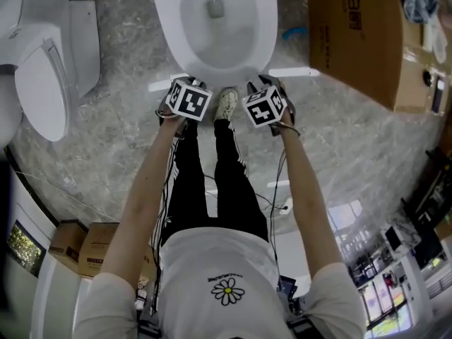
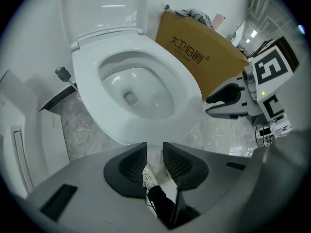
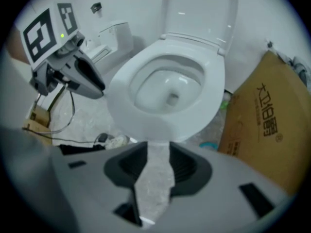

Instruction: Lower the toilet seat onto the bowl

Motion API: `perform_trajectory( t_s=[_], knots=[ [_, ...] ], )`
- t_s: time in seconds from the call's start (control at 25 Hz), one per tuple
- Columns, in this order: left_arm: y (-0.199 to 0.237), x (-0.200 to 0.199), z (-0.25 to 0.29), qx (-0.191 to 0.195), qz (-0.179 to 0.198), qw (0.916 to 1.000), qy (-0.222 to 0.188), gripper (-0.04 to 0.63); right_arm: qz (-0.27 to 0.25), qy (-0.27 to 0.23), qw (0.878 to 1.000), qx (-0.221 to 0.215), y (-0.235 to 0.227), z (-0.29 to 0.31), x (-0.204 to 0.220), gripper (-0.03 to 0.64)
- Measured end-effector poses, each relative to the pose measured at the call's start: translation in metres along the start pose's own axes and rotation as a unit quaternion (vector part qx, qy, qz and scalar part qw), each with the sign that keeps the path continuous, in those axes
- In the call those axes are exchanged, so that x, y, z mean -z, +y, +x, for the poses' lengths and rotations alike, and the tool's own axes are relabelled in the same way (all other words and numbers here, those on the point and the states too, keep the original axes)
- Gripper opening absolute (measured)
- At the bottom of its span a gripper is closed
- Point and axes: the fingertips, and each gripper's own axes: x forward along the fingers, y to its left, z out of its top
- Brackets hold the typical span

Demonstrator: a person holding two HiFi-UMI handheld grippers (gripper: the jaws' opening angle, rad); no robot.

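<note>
Bright, even light — fisheye edges dark, right view blurred

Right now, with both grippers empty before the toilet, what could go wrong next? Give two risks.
The lid stands upright above the lowered seat; a knock might slam it down. Loose cables lie on the floor near the person's shoe, a possible trip when stepping back.

From the head, looks steeply down on the white ceramic toilet bowl (image 1: 263, 34). In both gripper views, faces its front edge closely, sharing the brown cardboard box (image 2: 194, 62).
</note>
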Motion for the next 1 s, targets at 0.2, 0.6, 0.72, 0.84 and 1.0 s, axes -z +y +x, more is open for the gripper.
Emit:
perform_trajectory(
  t_s=[0.2,0.6,0.72,0.84,1.0],
  knots=[
    [0.006,-0.03,-0.047,-0.007,-0.019,0.9984,-0.053,0.123,0.009,-0.044,0.999,0.016,0.001,-0.042,-0.025,0.153],
    [-0.014,-0.118,-0.236,-0.014,-0.071,0.9659,-0.248,0.031,0.113,-0.27,0.95,0.11,-0.039,-0.253,-0.153,0.05],
    [-0.026,-0.143,-0.304,-0.022,-0.041,0.9451,-0.323,0.026,0.113,-0.334,0.925,0.14,-0.036,-0.321,-0.183,0.035],
    [-0.037,-0.16,-0.371,-0.042,-0.001,0.9201,-0.389,0.025,0.106,-0.407,0.891,0.171,-0.026,-0.392,-0.202,0.031],
    [-0.04,-0.175,-0.454,-0.066,0.02,0.8755,-0.478,0.025,0.097,-0.475,0.85,0.205,-0.009,-0.463,-0.218,0.029]
  ],
)
